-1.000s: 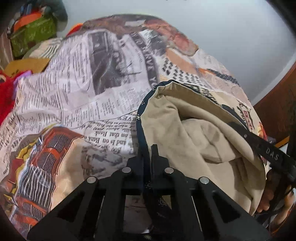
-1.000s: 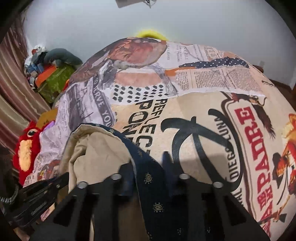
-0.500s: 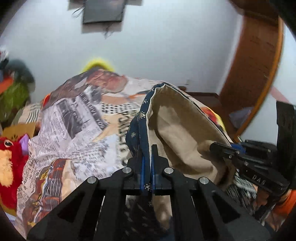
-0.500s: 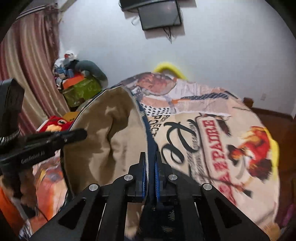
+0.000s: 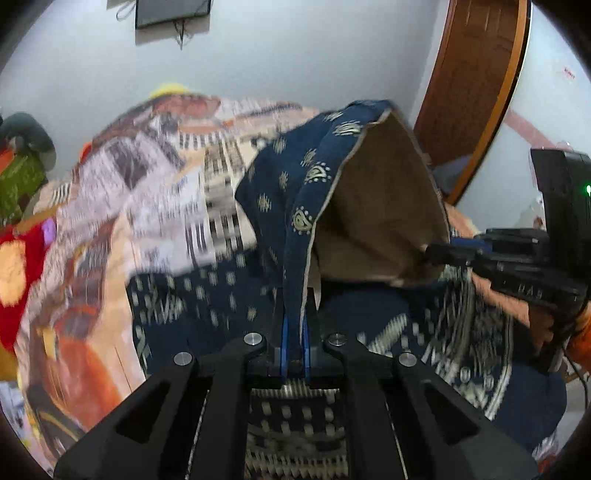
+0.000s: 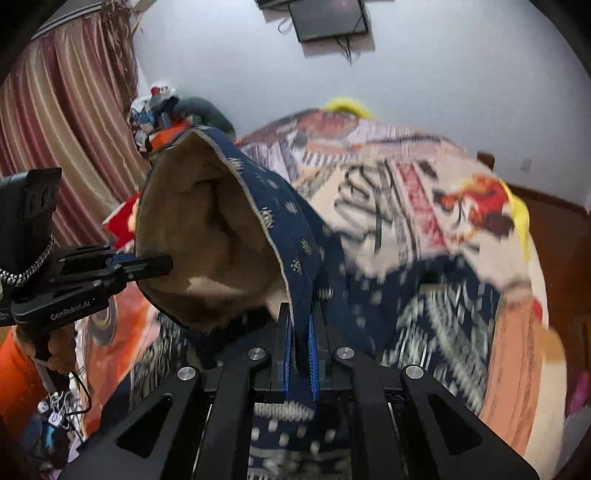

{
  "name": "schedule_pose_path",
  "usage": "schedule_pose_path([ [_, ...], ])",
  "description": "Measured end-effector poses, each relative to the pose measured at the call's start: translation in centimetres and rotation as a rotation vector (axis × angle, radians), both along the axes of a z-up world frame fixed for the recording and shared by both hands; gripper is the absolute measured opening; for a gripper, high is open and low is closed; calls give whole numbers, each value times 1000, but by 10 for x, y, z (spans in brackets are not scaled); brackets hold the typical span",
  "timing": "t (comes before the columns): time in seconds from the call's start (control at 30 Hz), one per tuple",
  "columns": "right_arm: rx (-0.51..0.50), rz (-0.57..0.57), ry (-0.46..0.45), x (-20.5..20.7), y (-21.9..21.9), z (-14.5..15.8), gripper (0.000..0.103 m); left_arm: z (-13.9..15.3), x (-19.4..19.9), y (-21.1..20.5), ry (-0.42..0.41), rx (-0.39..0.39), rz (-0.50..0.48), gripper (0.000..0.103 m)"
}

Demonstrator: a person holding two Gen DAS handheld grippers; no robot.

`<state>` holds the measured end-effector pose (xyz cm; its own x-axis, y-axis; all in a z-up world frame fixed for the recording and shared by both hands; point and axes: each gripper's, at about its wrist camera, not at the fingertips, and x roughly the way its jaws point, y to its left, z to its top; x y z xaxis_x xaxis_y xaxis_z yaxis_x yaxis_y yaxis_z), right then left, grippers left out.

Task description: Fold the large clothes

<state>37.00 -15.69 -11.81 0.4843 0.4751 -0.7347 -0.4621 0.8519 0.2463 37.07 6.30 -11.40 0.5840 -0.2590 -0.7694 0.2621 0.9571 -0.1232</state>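
Observation:
A large navy cloth with pale patterns [image 5: 314, 173] and a beige lining [image 5: 376, 221] hangs lifted over the bed, its lower part draped below. In the left wrist view my left gripper [image 5: 295, 306] is shut on the cloth's navy edge, which runs up from between the pads. At the right of that view, my right gripper [image 5: 430, 251] pinches the same edge. In the right wrist view my right gripper [image 6: 299, 317] is shut on the navy cloth [image 6: 295, 229]. My left gripper [image 6: 168, 262] holds the beige-lined fold [image 6: 207, 240] at the left.
A bed with a newspaper-print bedspread [image 5: 147, 184] [image 6: 424, 184] lies under the cloth. A red plush toy [image 5: 14, 258] sits at its left side. A wooden door [image 5: 476, 74], a striped curtain [image 6: 66, 110], a pile of things [image 6: 159, 107] and a wall screen [image 6: 328, 14] surround it.
Both grippers have risen and drawn back from the bed with the cloth's edge held. More of the navy patterned side now hangs in view, and the wall and door show behind.

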Motion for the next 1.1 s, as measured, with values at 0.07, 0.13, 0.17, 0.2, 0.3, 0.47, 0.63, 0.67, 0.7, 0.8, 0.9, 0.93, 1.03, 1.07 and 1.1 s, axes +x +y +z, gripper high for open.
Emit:
schedule_pose_path([
  [0.07, 5, -9, 47, -11, -3, -9, 6, -14, -14, 0, 38, 11, 6, 5],
  [0.13, 4, -3, 89, -20, -4, -15, 6, -25, -25, -1, 60, 38, 8, 5],
  [0.17, -1, 2, 106, -24, -5, -17, 6, -29, -33, -2, 68, 44, 6, 5],
  [0.2, -12, 6, 118, -29, -5, -19, 6, -35, -40, -2, 80, 50, 4, 5],
  [0.3, -37, 20, 159, -42, -6, -24, 6, -44, -56, -4, 101, 51, -10, 5],
  [0.47, -55, 34, 218, -61, -15, -29, 6, -39, -82, 1, 96, 21, -4, 5],
  [0.63, -69, 61, 211, -72, -20, -15, 6, -20, -99, 16, 56, 47, 51, 19],
  [0.67, -70, 63, 191, -72, -20, -8, 6, -15, -101, 20, 43, 61, 72, 31],
  [0.7, -69, 64, 173, -73, -18, -3, 6, -11, -100, 22, 32, 72, 89, 41],
  [0.8, -55, 69, 137, -69, -11, 12, 6, -1, -97, 31, 0, 63, 109, 45],
  [0.9, -51, 83, 125, -59, 2, 20, 7, 8, -83, 38, -3, 39, 127, 52],
  [0.93, -57, 92, 121, -54, 10, 22, 7, 10, -76, 40, -2, 31, 136, 56],
  [1.03, -86, 112, 108, -41, 29, 22, 17, 9, -57, 47, 16, -24, 149, 60],
  [1.07, -91, 114, 102, -37, 34, 22, 31, 6, -51, 47, 34, -40, 147, 61],
  [1.1, -88, 112, 93, -32, 39, 21, 54, -1, -42, 47, 62, -55, 143, 61],
])
